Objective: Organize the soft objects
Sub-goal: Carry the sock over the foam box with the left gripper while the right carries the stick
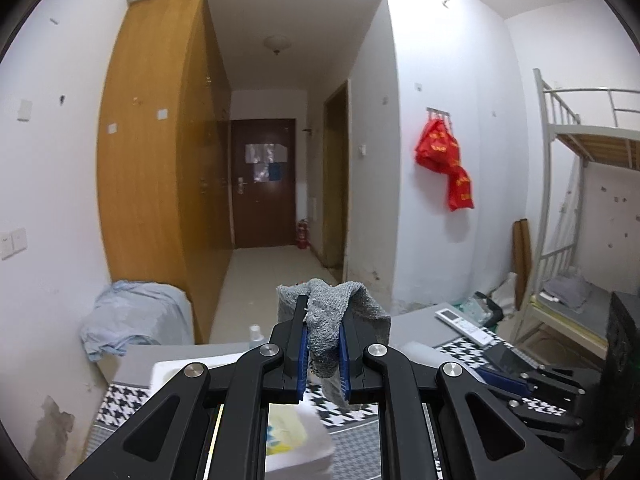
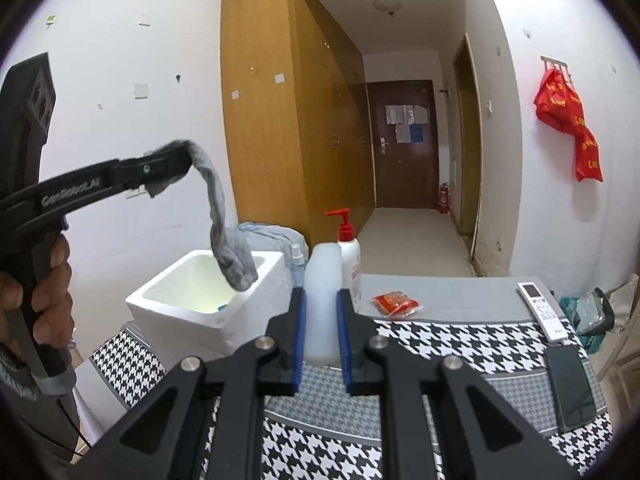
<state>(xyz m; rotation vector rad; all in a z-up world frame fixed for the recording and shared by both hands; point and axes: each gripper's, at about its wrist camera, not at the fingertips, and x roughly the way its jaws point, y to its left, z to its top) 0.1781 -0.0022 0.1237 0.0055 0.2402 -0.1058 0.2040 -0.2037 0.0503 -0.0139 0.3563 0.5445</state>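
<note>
The left gripper [image 1: 323, 330] is clamped on a grey knitted sock [image 1: 334, 312], whose top bunches over the fingertips. From the right wrist view the sock [image 2: 228, 236] hangs in a long curve from those jaws, its toe dangling over the open mouth of a white foam box [image 2: 192, 312]. A hand [image 2: 48, 292] grips the left gripper's handle.

The right gripper [image 2: 322, 330] has its blue-padded jaws nearly closed, with nothing between the pads; a translucent white plastic bottle [image 2: 325, 280] stands just beyond them.

Inside the foam box only a small blue-green scrap shows at the bottom corner. Behind the box lies a crumpled pale blue cloth [image 2: 268, 232]. A white pump bottle with a red top [image 2: 347, 252] stands beside the translucent bottle.

The table is covered by a black-and-white houndstooth cloth [image 2: 460, 344]. On it lie a small red packet [image 2: 396, 304], a white remote control [image 2: 542, 312] and a black phone [image 2: 570, 388]. Beyond are a tall wooden wardrobe [image 2: 288, 120], a dark brown door [image 2: 402, 144] and red bags [image 2: 568, 120] hung on the wall.
</note>
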